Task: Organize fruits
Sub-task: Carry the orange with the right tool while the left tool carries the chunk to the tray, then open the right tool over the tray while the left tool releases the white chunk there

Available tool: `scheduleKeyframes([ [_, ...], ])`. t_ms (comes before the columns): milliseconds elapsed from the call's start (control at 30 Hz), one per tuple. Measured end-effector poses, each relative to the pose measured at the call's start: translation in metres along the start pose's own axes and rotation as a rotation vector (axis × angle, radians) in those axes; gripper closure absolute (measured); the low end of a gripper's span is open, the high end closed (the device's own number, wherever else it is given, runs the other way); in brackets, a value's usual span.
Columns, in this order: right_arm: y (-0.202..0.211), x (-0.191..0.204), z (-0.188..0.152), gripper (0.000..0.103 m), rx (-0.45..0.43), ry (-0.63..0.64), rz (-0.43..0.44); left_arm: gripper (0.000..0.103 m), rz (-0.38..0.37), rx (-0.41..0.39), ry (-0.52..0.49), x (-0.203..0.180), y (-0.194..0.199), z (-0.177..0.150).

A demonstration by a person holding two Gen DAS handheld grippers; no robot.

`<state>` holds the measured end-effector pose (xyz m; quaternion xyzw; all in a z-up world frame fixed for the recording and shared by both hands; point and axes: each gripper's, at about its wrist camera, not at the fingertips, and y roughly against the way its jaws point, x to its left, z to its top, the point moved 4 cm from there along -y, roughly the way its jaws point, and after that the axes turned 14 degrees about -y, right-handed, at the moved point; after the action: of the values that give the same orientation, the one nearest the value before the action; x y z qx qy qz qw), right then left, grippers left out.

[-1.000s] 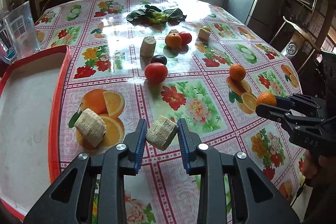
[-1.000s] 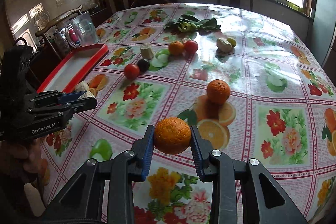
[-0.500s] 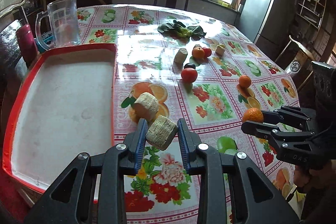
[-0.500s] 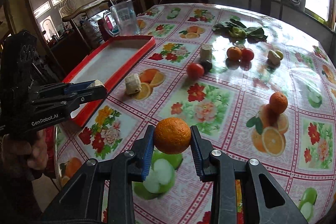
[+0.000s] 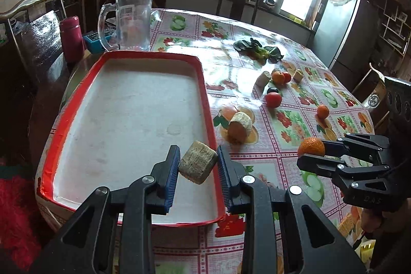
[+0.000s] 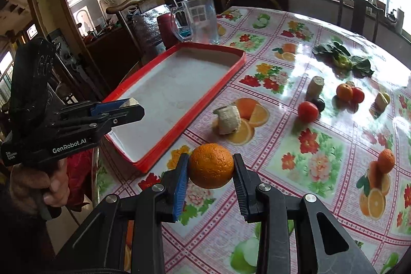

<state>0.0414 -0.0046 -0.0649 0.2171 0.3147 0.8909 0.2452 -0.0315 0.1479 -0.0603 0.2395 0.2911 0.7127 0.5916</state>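
A flowered table (image 5: 257, 63) carries a red-rimmed tray (image 5: 205, 84) at its near left edge. Over the tray's near right corner the left gripper (image 5: 197, 166) is clamped on a tan corn chunk (image 5: 197, 164). Just right of the tray, above the cloth, the right gripper (image 6: 210, 167) pinches an orange (image 6: 210, 165). A second corn chunk (image 5: 240, 126), a tomato (image 5: 273, 100) and another orange (image 5: 322, 111) lie loose beyond.

A tan, rough chunk (image 5: 197, 165) is held tilted above the red tray (image 5: 206, 99); a round orange (image 6: 211, 165) is held over the tabletop (image 6: 334, 145).
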Motion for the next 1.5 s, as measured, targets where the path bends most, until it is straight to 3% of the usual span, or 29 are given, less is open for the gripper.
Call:
scheduleKeyframes([
  [433, -0.057, 0.072, 0.023, 0.069, 0.064, 0.073, 0.106, 0.076, 0.072, 0.022, 0.087, 0.066, 0.003, -0.019],
  [700, -0.101, 0.092, 0.028, 0.069, 0.136, 0.09, 0.101, 0.076, 0.088, 0.057, 0.135, 0.099, -0.009, -0.033],
  [967, -0.136, 0.1, 0.021, 0.068, 0.204, 0.128, 0.078, 0.076, 0.082, 0.098, 0.13, 0.106, -0.025, -0.039],
  [1167, -0.133, 0.101, 0.021, 0.064, 0.199, 0.149, 0.071, 0.075, 0.119, 0.144, 0.098, 0.103, -0.033, -0.041],
  [1233, -0.128, 0.099, 0.022, 0.063, 0.19, 0.144, 0.076, 0.07, 0.111, 0.139, 0.111, 0.105, -0.031, -0.042],
  [1300, -0.119, 0.096, 0.023, 0.062, 0.176, 0.136, 0.084, 0.056, 0.114, 0.133, 0.124, 0.107, -0.028, -0.042],
  [1500, -0.086, 0.086, 0.026, 0.061, 0.121, 0.106, 0.109, 0.056, 0.117, 0.119, 0.131, 0.103, -0.02, -0.039],
])
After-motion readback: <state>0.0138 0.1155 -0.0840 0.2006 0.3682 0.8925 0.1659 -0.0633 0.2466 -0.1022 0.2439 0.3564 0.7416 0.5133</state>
